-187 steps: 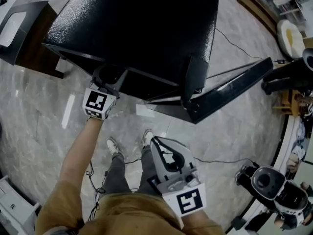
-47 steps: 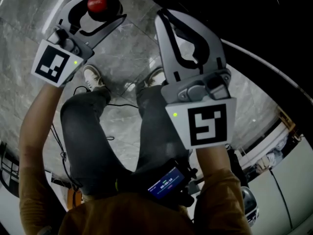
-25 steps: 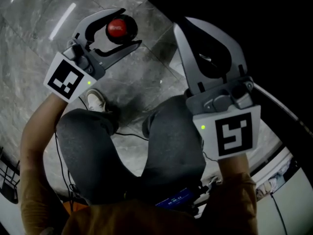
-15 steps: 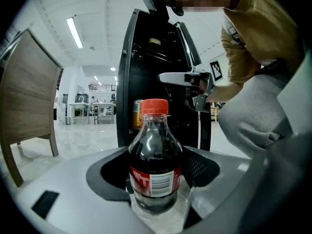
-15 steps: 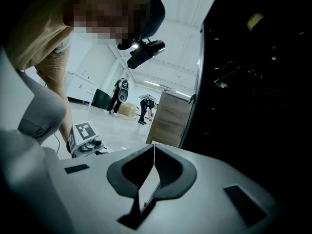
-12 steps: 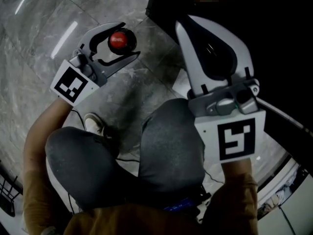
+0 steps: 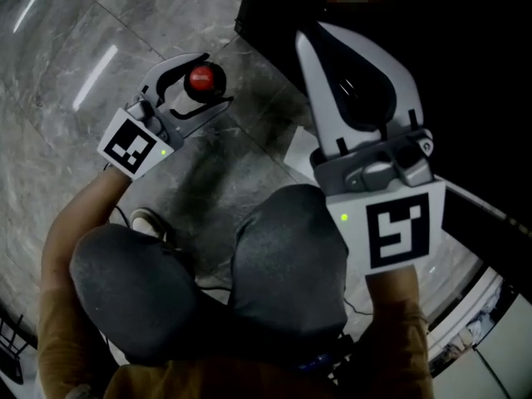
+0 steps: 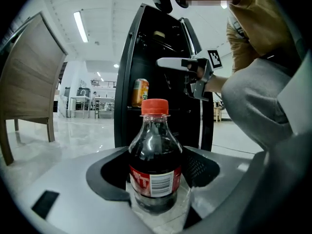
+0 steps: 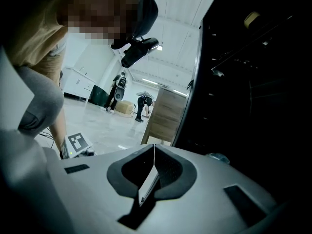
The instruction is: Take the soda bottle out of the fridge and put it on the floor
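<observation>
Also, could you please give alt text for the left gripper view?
A clear plastic soda bottle with red cap and dark drink stands upright, gripped low by the grey left gripper. Behind, an open black fridge holds an orange can; the right gripper hangs before it, shut.

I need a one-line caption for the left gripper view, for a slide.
Left hand-held gripper holds an upright soda bottle before the open fridge.

**Red and grey against black**

The soda bottle (image 8: 155, 165) is dark brown, with a red cap and a red-and-white label. The fridge (image 8: 161, 57) is black, the floor (image 7: 66, 140) veined grey marble. The left gripper (image 7: 212, 80) and right gripper (image 7: 309, 38) are pale grey with black-and-white square markers.
</observation>
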`<state>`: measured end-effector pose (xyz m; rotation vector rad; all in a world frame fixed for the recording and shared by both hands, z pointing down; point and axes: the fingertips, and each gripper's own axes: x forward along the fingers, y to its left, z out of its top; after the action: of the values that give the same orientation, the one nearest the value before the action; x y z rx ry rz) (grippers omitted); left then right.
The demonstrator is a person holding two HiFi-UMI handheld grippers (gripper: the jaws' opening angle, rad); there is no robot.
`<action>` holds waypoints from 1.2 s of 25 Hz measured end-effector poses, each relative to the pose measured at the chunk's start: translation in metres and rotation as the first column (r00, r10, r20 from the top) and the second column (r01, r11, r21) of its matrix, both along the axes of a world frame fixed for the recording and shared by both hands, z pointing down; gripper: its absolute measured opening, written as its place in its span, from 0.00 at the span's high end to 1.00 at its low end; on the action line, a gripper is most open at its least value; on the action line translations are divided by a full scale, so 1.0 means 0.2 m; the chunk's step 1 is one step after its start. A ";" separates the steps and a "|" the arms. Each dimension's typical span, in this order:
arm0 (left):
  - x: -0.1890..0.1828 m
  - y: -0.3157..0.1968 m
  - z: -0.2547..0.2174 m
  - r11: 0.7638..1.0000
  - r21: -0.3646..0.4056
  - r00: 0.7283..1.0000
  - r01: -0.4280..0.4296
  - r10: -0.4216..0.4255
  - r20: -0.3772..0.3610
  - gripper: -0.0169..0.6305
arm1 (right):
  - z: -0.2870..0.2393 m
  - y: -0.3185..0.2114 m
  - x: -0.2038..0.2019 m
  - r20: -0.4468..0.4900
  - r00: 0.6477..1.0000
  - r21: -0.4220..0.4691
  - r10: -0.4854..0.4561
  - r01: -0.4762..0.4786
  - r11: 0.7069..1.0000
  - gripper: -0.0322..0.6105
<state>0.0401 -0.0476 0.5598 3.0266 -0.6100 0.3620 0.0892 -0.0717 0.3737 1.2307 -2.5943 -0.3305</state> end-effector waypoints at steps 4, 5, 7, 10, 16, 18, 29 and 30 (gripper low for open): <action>0.01 -0.01 0.10 1.000 -0.016 1.000 0.005 -0.004 0.006 0.50 | 0.06 -0.01 0.01 -0.002 1.000 -0.028 0.015 -0.015 0.999 0.95; 0.01 -0.01 0.13 1.000 -0.020 1.000 0.004 -0.004 0.010 0.50 | 0.08 0.00 0.01 -0.003 1.000 -0.038 0.021 -0.021 0.999 0.95; 0.02 -0.01 0.17 1.000 -0.020 1.000 0.007 -0.006 0.019 0.50 | 0.10 0.00 0.01 -0.008 1.000 -0.053 0.025 -0.026 0.998 0.95; 0.02 -0.01 0.23 0.999 -0.017 0.999 0.034 -0.033 0.030 0.50 | 0.14 0.00 0.00 -0.012 1.000 -0.066 0.024 -0.025 0.998 0.95; 0.03 -0.04 0.34 0.994 -0.048 0.995 0.099 -0.098 0.022 0.50 | 0.15 0.01 -0.03 -0.030 0.999 -0.066 0.014 -0.016 0.998 0.95; 0.03 -0.04 0.37 0.993 -0.049 0.994 0.108 -0.107 0.031 0.50 | 0.15 0.01 -0.03 -0.035 0.999 -0.065 0.013 -0.015 0.998 0.95; 0.04 -0.04 0.49 0.989 -0.070 0.991 0.131 -0.128 0.043 0.50 | 0.15 0.03 -0.02 -0.056 0.998 -0.062 0.013 -0.016 0.998 0.95; 0.05 -0.04 0.49 0.988 -0.074 0.991 0.133 -0.130 0.042 0.50 | 0.15 0.03 -0.02 -0.059 0.998 -0.063 0.015 -0.019 0.998 0.95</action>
<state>0.0495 -0.0556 0.6585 2.8941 -0.7748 0.4252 0.0850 -0.0663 0.4043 1.2026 -2.5232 -0.2744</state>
